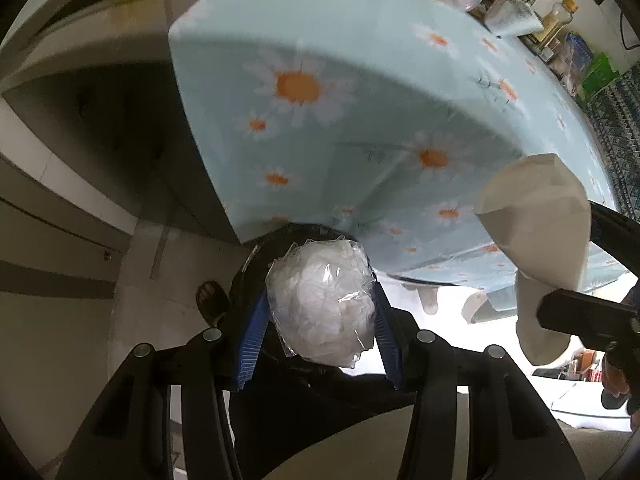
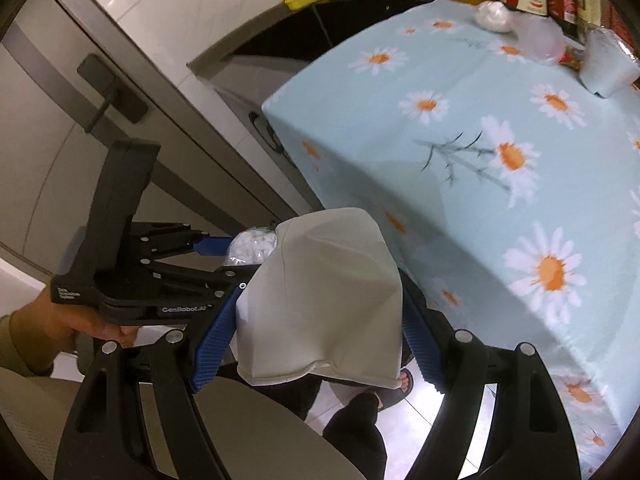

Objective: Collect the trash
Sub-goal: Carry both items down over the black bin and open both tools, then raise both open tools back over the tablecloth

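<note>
Daisy-print cloth covers the surface (image 1: 304, 60), w/ bottles and more wrappers at its far edge. Left claw (image 1: 320, 300) is closed round a crumpled clear plastic wad (image 1: 322, 304), held off the surface above a black bin (image 1: 256, 264) directly below. Right claw (image 2: 320, 312), just beside, pinches a white paper bag (image 2: 324, 300). Left load looks nearer the bin, so prob. drops first.

The left gripper (image 1: 320, 304) is clamped on a clear plastic wad (image 1: 322, 304), blue pads pressing both sides. The right gripper (image 2: 320, 320) pinches a crumpled white paper bag (image 2: 324, 300). They hang side by side, just apart.
</note>
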{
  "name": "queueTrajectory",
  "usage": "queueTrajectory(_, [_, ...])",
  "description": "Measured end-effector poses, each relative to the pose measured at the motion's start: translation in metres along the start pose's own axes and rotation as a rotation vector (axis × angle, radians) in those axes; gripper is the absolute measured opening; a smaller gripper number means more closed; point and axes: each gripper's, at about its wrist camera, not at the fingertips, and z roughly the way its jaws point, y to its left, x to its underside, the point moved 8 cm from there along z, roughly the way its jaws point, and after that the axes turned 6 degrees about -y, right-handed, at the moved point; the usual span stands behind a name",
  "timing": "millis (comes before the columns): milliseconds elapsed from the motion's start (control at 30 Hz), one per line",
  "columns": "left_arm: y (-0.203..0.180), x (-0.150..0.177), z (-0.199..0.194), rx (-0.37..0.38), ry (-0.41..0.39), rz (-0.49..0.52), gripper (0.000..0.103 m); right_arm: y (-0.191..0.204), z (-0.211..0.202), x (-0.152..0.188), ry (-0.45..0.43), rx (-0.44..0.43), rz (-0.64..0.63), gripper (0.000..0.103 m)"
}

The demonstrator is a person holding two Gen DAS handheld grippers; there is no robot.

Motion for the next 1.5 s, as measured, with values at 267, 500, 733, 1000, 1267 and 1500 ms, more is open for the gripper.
queueTrajectory(267, [0.013, 0.020, 0.012, 0.001, 0.053, -0.031, 0.048, -0.006, 0.026, 0.014, 0.051, 0.005, 0.056, 0.077])
queueTrajectory(500, [0.014, 0.031, 0.022, 0.008, 0.093, -0.031, 0.048, -0.005, 0.039, 0.013, 0.066, 0.001, 0.086, 0.077])
queueTrajectory(733, [0.014, 0.031, 0.024, 0.021, 0.117, -0.027, 0.048, -0.002, 0.041, 0.008, 0.062, 0.011, 0.093, 0.077])
queueTrajectory(1000, [0.018, 0.029, 0.028, 0.028, 0.135, -0.044, 0.066, -0.006, 0.039, 0.002, 0.063, 0.004, 0.135, 0.081])
queueTrajectory(1267, [0.023, 0.030, 0.026, 0.015, 0.134, -0.076, 0.072, -0.011, 0.033, 0.000, 0.052, 0.002, 0.150, 0.086])
queueTrajectory(1500, [0.016, 0.022, 0.019, 0.008, 0.118, -0.060, 0.072, -0.016, 0.021, -0.002, 0.020, 0.000, 0.149, 0.086])
